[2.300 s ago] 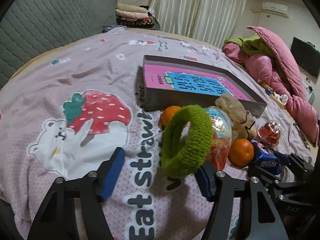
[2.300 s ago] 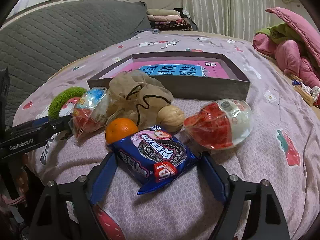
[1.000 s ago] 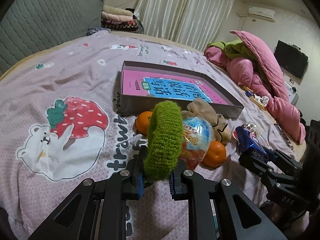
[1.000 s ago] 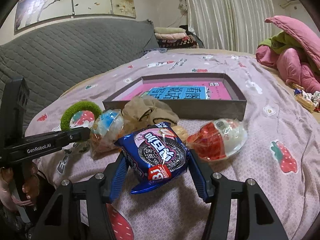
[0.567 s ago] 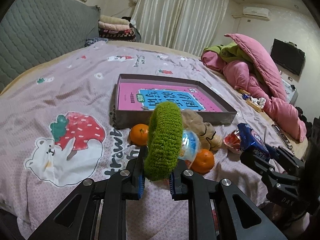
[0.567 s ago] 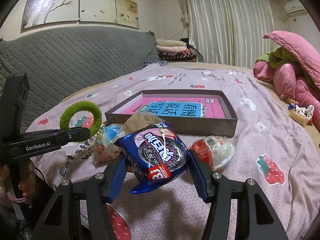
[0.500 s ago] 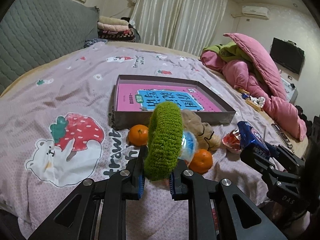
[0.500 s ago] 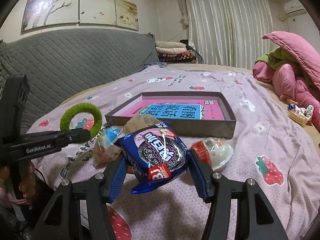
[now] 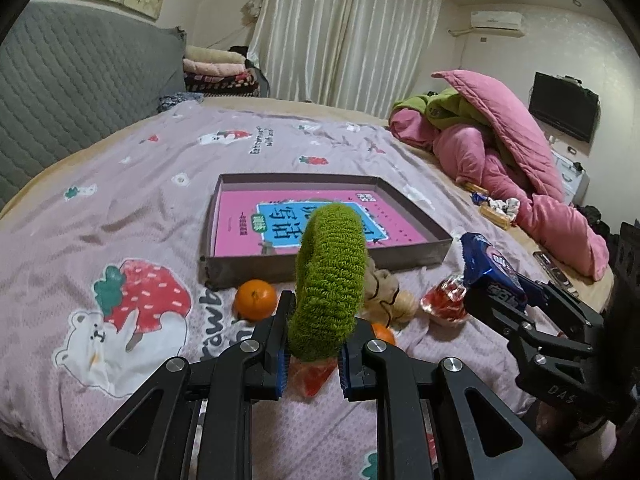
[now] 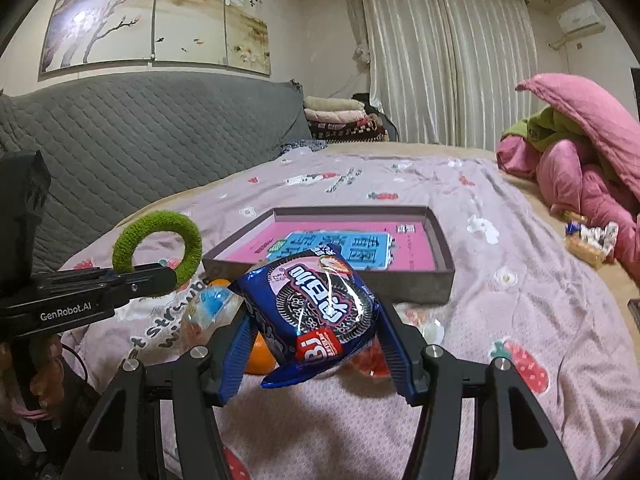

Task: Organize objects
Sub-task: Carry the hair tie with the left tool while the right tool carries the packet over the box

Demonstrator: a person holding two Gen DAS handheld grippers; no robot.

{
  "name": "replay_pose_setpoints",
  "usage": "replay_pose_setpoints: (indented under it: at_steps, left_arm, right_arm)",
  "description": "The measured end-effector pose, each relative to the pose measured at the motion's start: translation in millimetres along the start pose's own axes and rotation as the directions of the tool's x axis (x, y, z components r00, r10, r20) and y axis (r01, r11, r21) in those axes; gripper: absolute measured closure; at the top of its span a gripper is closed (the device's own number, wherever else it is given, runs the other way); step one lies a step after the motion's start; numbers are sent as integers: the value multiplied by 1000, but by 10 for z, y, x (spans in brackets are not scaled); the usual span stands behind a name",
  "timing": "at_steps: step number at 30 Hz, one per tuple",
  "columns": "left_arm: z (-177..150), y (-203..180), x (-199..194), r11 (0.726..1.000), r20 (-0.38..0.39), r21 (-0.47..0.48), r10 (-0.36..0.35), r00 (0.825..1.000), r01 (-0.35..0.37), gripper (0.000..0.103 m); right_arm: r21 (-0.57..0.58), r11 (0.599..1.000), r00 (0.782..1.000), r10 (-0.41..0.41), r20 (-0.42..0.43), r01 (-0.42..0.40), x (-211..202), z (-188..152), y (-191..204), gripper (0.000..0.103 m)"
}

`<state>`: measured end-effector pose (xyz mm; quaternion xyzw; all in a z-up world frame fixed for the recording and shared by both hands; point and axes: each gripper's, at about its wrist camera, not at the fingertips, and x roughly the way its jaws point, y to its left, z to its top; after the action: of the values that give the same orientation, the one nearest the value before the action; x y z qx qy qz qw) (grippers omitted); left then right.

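Green ring [image 9: 330,280] and cookie packet [image 10: 316,312] now lifted higher.

On the bed [image 9: 152,184] sit one shallow grey box [image 9: 320,216], two oranges [image 9: 256,300], and one walnut [image 9: 404,304]. One green knitted ring [image 9: 330,284], one blue cookie packet [image 10: 316,308], one beige drawstring pouch [image 9: 380,280] and two clear-wrapped egg-shaped treats, one blue-topped [image 10: 208,308] and one red [image 9: 446,300], complete the count of loose items. Two claws are in the scene, the left claw [image 9: 312,364] and the right claw [image 10: 316,356], along with one pink quilt [image 9: 520,168] heaped at the far side and one stack of folded blankets [image 9: 218,72].
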<state>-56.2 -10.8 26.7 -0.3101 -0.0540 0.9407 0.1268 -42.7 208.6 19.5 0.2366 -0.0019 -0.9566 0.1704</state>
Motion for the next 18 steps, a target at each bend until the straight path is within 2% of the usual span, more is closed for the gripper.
replay_pose_setpoints:
  at_steps: [4,10,15,18]
  left_arm:
    - [59,-16,0,1000,13,-11,-1,1000,1,84]
    - [160,-15,78,999,-8,-39,-10,1000,10,84]
    - [240,-47,77,1000,34,-9,16,999,-16,84]
    - [287,-10,132,1000,34,-17,9,999,-9,84]
  right_arm:
    - [-35,999,1000,-16,19,16,10,70,24,44]
    - [-46,999,999,-27,29,28,39,103,-5,44]
    - [-31,999,999,-22,30,23,77,167,-57,44]
    - [-37,999,999,-28,41,30,101,240,-73,44]
